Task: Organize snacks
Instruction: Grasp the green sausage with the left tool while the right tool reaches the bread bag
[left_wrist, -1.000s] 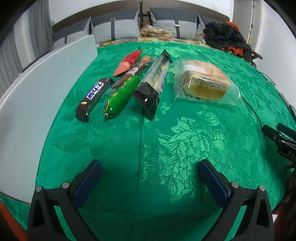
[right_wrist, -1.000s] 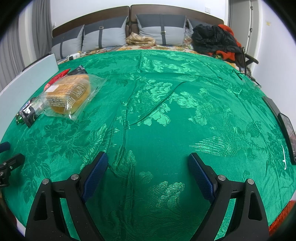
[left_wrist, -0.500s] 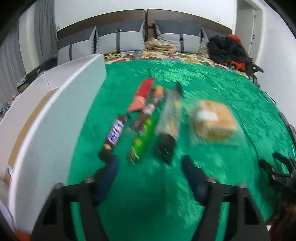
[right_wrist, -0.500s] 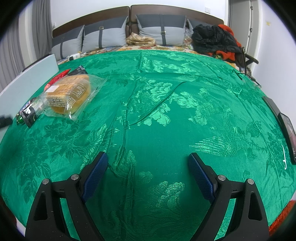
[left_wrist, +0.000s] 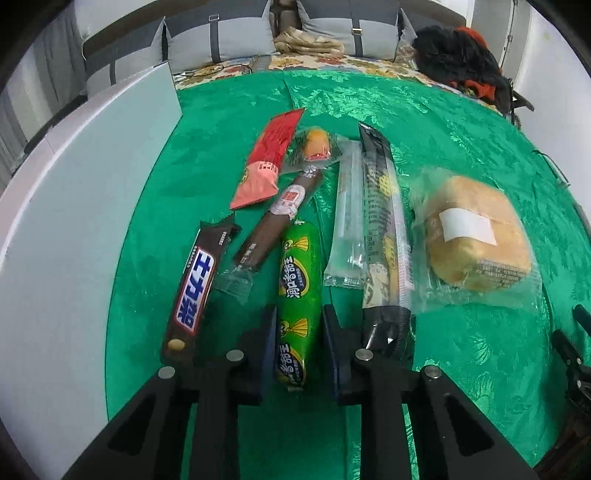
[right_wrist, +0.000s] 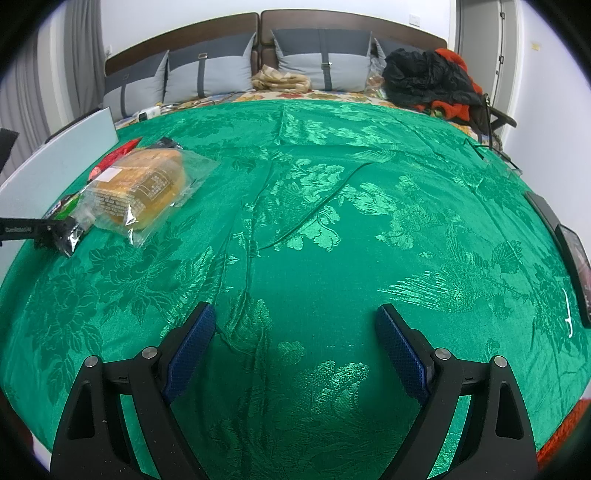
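- The left gripper (left_wrist: 300, 332) has its two fingers pinched on the near end of the green sausage snack (left_wrist: 297, 291), pads pressing its sides; the right gripper (right_wrist: 295, 347) is spread wide over bare cloth with nothing between its fingers.
- A green brocade cloth (right_wrist: 332, 229) covers the whole bed.
- A white board (left_wrist: 74, 206) stands along the left edge of the cloth.
- The bagged bread (left_wrist: 476, 240) lies furthest right in the row of snacks.
- The long black-and-clear pack (left_wrist: 384, 236) lies just right of the sausage, between it and the bread.
- The dark chocolate bar (left_wrist: 194, 291) lies just left of the sausage, nearest the board.
- The brown stick (left_wrist: 280, 218) and the red packet (left_wrist: 271, 158) lie beyond, near the small orange sweet (left_wrist: 316, 146).
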